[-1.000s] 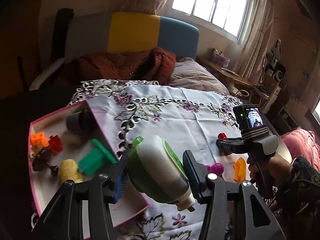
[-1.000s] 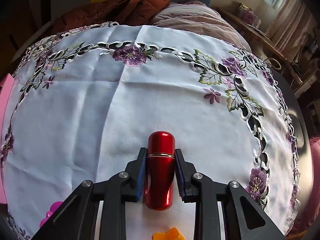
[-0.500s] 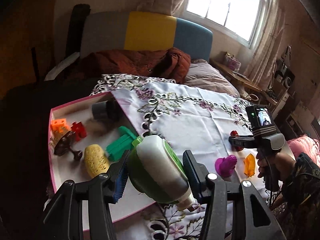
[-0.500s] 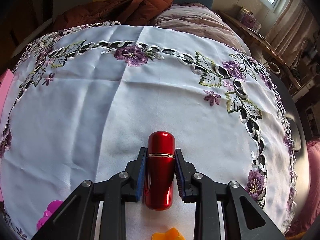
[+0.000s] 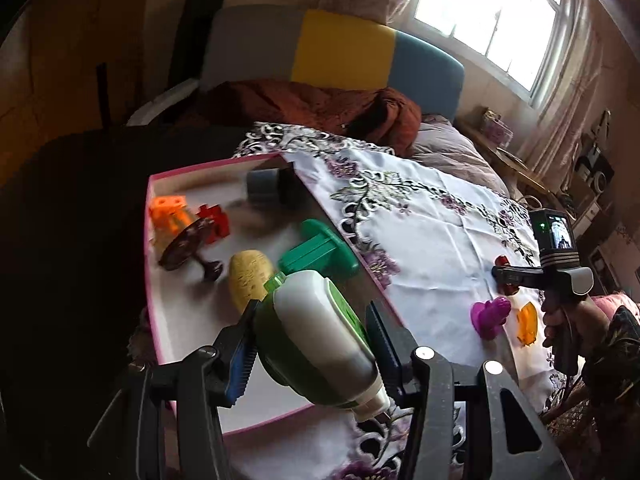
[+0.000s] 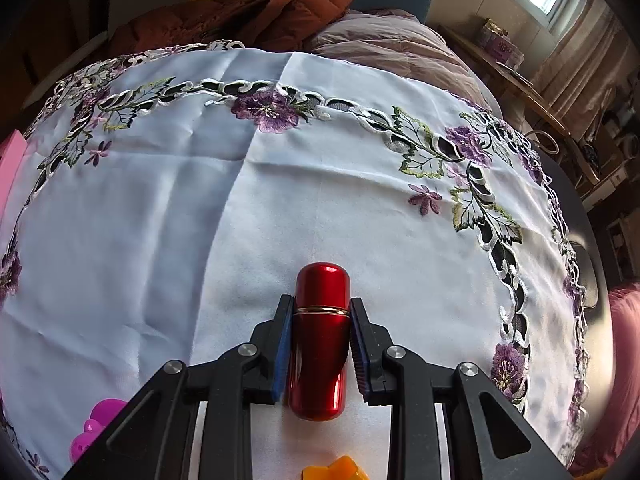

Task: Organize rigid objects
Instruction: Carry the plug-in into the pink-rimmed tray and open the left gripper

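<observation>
Left wrist view: left tool (image 5: 310, 346) clamps green-and-white bottle (image 5: 320, 340); right tool (image 6: 319, 330) grips red cylinder (image 6: 320, 340).

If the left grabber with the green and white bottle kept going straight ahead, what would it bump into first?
Probably the yellow bumpy toy in the pink-rimmed tray, just beyond the left gripper and its green and white bottle. The green plastic piece lies close beside it, and depth is hard to judge.

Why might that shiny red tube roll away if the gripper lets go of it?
The red tube looks round like a cylinder with a domed end, so it would probably roll sideways on the smooth tablecloth. Its glossy metal-looking skin may be slippery, though the right gripper pinches both sides. It seems hard and stiff, unlikely to squash.
</observation>
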A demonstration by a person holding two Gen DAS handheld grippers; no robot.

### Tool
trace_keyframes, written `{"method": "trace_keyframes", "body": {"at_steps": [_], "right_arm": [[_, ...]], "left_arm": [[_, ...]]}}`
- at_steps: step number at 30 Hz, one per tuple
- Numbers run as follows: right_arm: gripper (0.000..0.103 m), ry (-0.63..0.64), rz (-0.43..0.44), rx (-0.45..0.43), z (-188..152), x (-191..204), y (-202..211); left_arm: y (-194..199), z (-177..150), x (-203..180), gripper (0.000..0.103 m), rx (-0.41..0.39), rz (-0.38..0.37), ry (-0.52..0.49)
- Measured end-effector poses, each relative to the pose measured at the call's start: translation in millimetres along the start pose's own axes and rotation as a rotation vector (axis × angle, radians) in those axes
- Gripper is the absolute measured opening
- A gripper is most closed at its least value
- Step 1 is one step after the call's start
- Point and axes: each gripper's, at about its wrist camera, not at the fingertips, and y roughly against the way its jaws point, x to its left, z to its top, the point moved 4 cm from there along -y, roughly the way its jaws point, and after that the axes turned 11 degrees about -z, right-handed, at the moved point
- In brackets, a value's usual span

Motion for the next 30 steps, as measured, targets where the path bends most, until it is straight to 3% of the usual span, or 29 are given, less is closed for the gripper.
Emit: {"method": "trace_keyframes", "body": {"at_steps": [11,14,19,30], "right_arm": [[0.028,0.018,-0.009,-0.006,0,1,1],[0.028,0.017,-0.007,-0.005,-1,1,1],[0.028,0.018,-0.007,-0.005,-1,1,1],[0.028,0.018,-0.007,-0.005,-1,1,1]], "left_arm": [[33,-11,45,0.053,-0.027,0.034,0.097],[22,-18,57,0.053,0.010,0.031,0.143],[3,-13,63,0.053,0.039,0.051,0.133],[-49,10,95,0.053,0.111,0.169,0.106]]}}
